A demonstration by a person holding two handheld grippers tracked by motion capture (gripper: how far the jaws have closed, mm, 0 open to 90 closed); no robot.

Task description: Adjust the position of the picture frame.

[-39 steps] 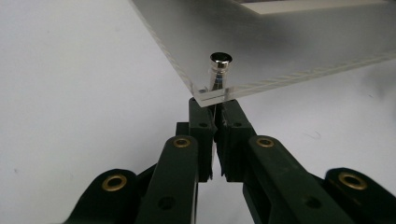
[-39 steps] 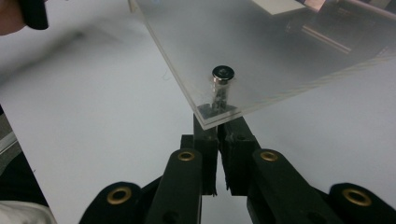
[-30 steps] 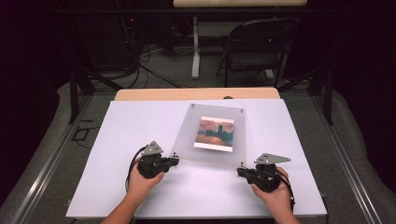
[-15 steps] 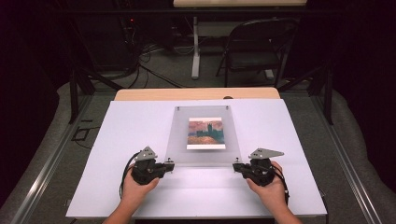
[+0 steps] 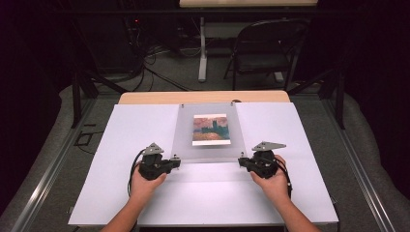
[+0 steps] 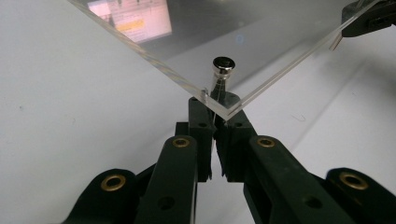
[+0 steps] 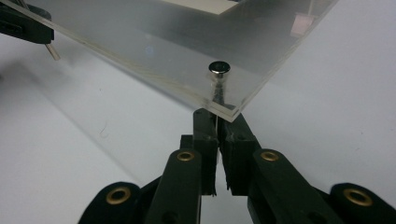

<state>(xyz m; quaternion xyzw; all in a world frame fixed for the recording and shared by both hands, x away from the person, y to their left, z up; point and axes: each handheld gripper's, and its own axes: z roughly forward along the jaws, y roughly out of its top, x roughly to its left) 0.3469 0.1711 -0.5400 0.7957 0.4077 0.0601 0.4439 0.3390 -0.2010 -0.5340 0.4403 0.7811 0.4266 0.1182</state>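
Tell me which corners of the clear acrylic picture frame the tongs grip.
The two near corners: left tongs on the near-left, right tongs on the near-right; far corners are free.

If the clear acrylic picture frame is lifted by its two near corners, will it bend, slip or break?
The acrylic frame likely stays stiff: its edge looks thick and straight in both gripper views. It may slip, since the left gripper and right gripper pinch only the glossy corner tips near each metal stud. Corners could probably chip if dropped.
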